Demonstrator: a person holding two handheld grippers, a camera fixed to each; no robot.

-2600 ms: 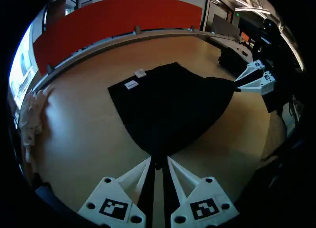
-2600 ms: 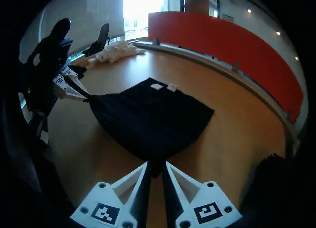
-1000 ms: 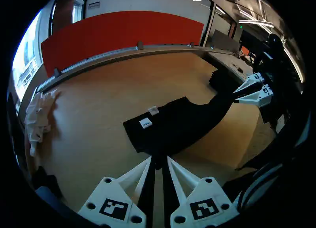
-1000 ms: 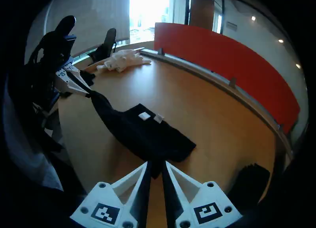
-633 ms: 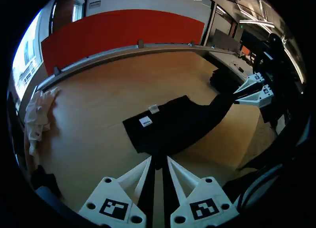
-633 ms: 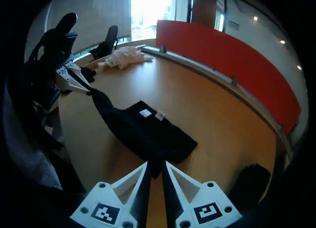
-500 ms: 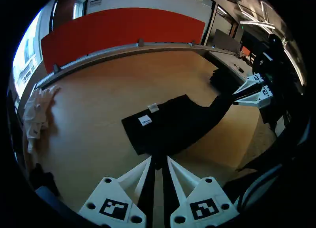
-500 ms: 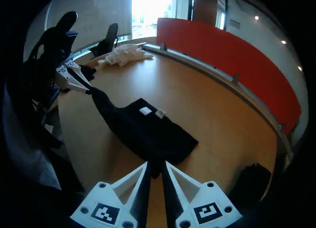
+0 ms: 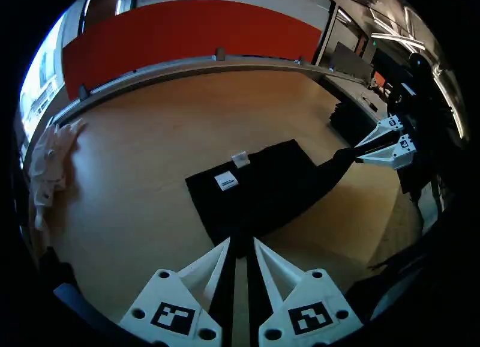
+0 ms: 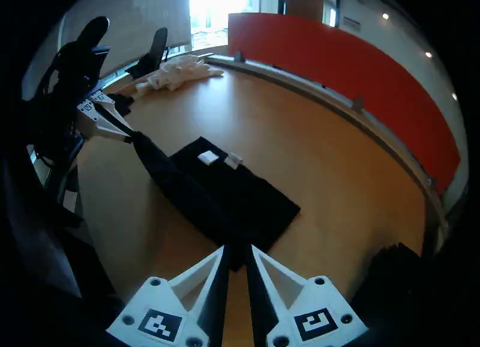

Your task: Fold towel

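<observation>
Left gripper view, towel (image 9: pixel 264 191) elongated fwd-right

a wide wooden table (image 9: pixel 132 167) spreads out ahead of me, its orange-brown top curving away. along its far edge runs a grey rail (image 9: pixel 180 71), and behind that stands a long red partition (image 9: pixel 192 32). a heap of white cloth (image 9: pixel 48 158) lies crumpled near the table's left edge in the left gripper view. a dark stack (image 9: pixel 354 116) (folded cloth, i think, though it's too dim to tell) sits at the far right. in the right gripper view a bright window (image 10: pixel 219 11) glares above a black office chair (image 10: pixel 157 47).
</observation>
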